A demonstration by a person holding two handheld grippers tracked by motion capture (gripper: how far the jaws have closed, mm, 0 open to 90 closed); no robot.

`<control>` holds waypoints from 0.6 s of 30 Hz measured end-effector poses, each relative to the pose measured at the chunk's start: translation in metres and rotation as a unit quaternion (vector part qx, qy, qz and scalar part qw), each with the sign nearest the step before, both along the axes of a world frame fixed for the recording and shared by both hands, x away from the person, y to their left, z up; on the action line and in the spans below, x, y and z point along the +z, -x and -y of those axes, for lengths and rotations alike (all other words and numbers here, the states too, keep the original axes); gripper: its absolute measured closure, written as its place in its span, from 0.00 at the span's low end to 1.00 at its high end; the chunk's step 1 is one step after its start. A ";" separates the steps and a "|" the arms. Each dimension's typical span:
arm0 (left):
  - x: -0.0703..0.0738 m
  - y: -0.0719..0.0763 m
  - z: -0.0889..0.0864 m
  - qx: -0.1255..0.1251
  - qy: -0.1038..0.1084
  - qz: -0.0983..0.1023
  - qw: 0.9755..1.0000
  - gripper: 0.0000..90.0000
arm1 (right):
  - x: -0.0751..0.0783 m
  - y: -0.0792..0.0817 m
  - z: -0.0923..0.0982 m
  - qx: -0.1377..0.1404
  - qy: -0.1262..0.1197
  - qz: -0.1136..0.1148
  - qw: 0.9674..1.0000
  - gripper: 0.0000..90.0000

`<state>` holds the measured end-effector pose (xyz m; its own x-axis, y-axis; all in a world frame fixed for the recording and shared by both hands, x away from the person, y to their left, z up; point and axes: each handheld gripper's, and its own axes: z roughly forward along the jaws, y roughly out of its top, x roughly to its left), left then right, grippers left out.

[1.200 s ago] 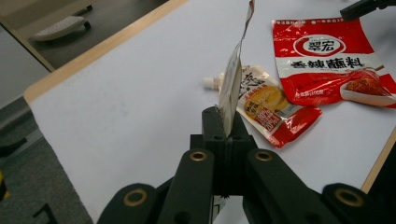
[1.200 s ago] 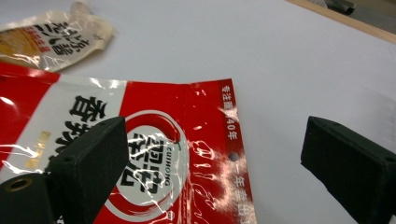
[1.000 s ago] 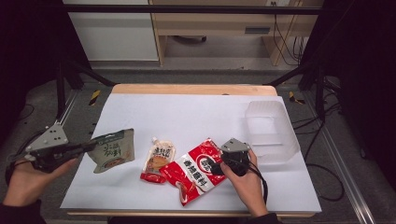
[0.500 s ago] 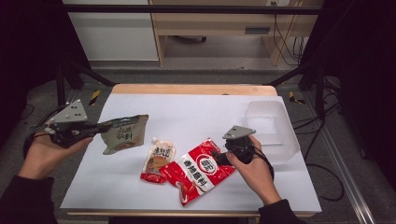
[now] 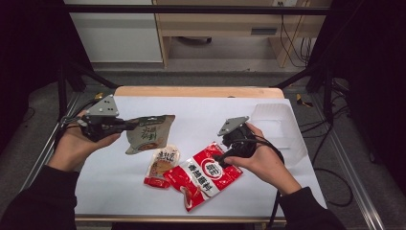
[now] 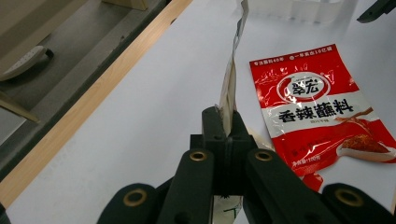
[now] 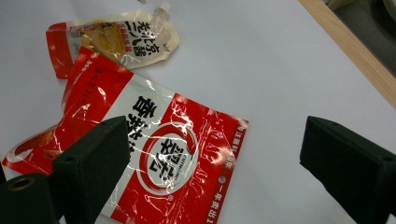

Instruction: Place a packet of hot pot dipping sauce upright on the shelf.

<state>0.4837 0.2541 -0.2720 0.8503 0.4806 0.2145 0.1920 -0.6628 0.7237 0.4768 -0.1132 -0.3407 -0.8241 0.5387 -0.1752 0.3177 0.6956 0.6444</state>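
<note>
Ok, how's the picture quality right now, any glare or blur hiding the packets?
High view: soft overall, table bright, surroundings dark, print on the grey-green pouch unreadable. Left gripper view: sharp on the red packet, the pouch seen edge-on. Right gripper view: glare streaks across the red packet's film, lettering still legible; the cream sachet slightly soft.

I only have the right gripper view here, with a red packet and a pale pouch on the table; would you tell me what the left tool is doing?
Observer: The left tool is shut on the edge of a grey-green pouch, held clear of the table.
Operator: Thank you. Is there anywhere to put the packets?
Observer: A clear plastic container stands on the table's far right side, beyond the red packet.
Operator: Does it hold anything?
Observer: In the high view it looks empty.
</note>
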 end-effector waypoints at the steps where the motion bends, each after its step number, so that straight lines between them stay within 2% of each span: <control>1: 0.000 -0.001 0.004 -0.004 -0.001 0.000 1.000 1.00 | 0.002 0.000 -0.002 0.006 0.008 0.003 1.000 0.11; 2: -0.001 -0.001 0.012 -0.012 -0.004 0.001 1.000 1.00 | 0.007 -0.001 -0.006 0.016 0.016 0.002 1.000 0.11; 4: -0.001 -0.001 0.015 -0.016 -0.006 0.001 1.000 1.00 | 0.012 -0.002 -0.009 0.030 0.023 0.002 0.999 0.12; 8: -0.002 0.001 0.030 -0.033 -0.009 0.002 0.999 1.00 | 0.019 -0.004 -0.013 0.045 0.020 0.000 0.999 0.15; 9: -0.003 0.001 0.034 -0.039 -0.011 0.001 0.999 1.00 | 0.021 -0.005 -0.015 0.050 0.026 0.004 0.998 0.19; 12: -0.005 0.002 0.043 -0.046 -0.014 0.001 0.999 1.00 | 0.023 -0.005 -0.017 0.053 0.032 0.003 0.998 0.19; 14: -0.006 0.003 0.049 -0.051 -0.016 0.000 0.999 1.00 | 0.025 -0.005 -0.019 0.060 0.039 0.006 0.997 0.25; 17: -0.008 0.003 0.057 -0.063 -0.019 -0.003 0.998 1.00 | 0.028 -0.006 -0.021 0.071 0.053 0.010 0.996 0.26; 18: -0.008 0.003 0.059 -0.069 -0.027 -0.003 0.997 1.00 | 0.030 -0.005 -0.023 0.076 0.057 0.012 0.995 0.27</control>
<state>0.4805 0.1947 -0.2803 0.9085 0.3474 0.2321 0.1006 -0.7210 0.6856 0.4823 -0.0905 -0.3110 -0.8899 0.3828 -0.2481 0.1885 0.8039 0.5641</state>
